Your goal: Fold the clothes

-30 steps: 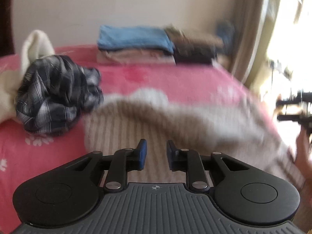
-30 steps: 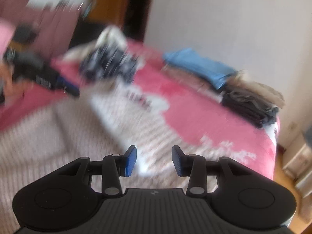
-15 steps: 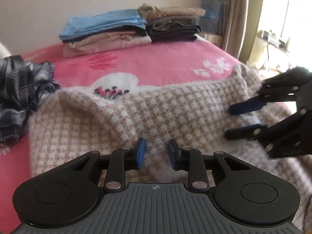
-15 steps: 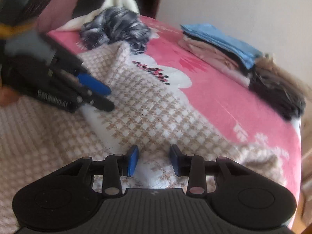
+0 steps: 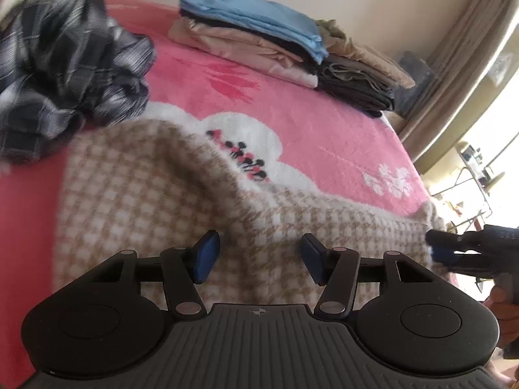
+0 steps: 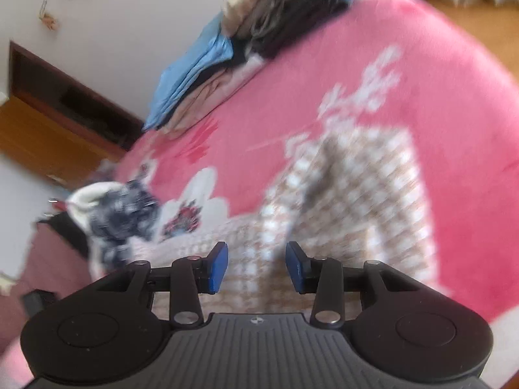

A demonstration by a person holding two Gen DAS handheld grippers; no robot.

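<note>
Now | left hand-held gripper (image 5: 259, 257) wide, empty | right hand-held gripper (image 6: 257, 267) wide, empty | checked sweater (image 5: 155, 188) beneath | lettering unreadable

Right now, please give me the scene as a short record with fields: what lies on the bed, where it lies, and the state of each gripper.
surface: pink blanket on a bed
garment in work: beige checked garment, spread out, rumpled, nearest both grippers
unfolded pile: dark plaid garment, crumpled, beyond the checked one
folded stack: blue garment on top, by the wall
second stack: dark folded clothes, beside the first
left gripper: open, holding nothing
right gripper: open, holding nothing
</note>
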